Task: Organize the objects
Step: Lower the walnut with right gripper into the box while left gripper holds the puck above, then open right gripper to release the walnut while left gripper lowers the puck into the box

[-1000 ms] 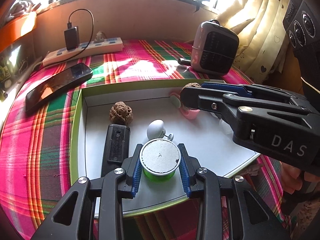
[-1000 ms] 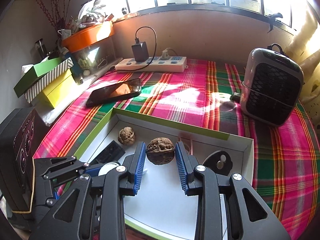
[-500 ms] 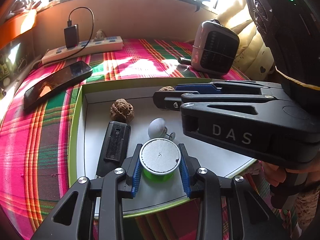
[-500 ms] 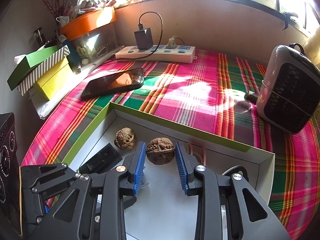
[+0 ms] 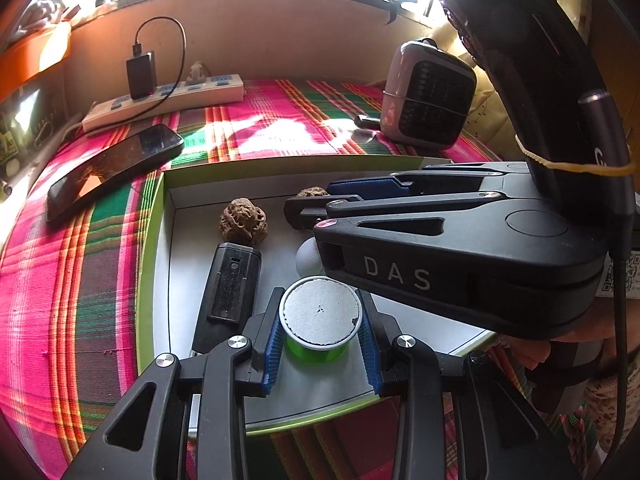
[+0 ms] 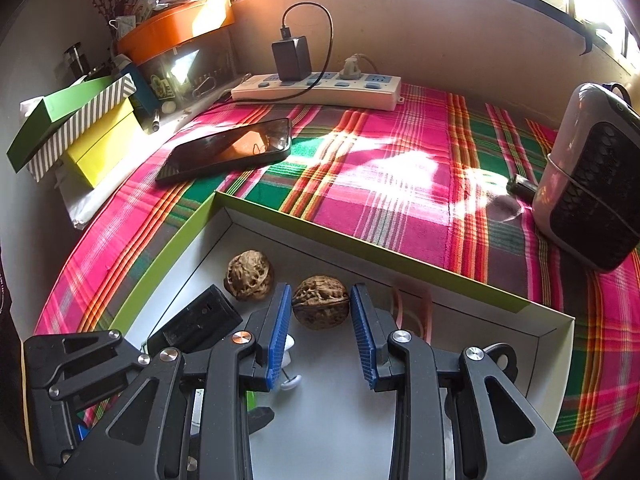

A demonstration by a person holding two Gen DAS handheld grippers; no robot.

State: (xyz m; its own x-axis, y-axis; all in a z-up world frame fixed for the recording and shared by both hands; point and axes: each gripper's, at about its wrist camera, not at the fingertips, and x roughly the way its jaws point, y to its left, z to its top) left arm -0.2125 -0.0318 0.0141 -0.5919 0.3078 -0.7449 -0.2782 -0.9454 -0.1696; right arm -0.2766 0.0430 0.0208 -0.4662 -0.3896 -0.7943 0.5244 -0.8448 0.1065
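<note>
**A:** So what are the two grippers up to? The left gripper (image 5: 320, 334) looks partly closed, its blue pads pinched on either side of a green spool (image 5: 318, 322) with a white round top, sitting low over the near end of the tray (image 5: 154, 264).

**B:** Yep, that one's gripped. The right gripper (image 6: 320, 312) is narrower, and its pads are clamped on a walnut (image 6: 320, 302) near the tray's far wall. From the left wrist view only a sliver of that nut shows behind the fingertip.

**A:** What else is in the tray? It's a shallow white box lid with a lime-green rim.

**B:** A second walnut (image 6: 249, 275) lying loose just beside the held one, a black rectangular gadget (image 5: 230, 280) next to it, a small white knob thing (image 5: 306, 258) half hidden, and a pink rubber band (image 6: 412, 310) against the far wall. There's a dark round piece (image 6: 502, 356) at the right end too, can't tell what it is.
</note>
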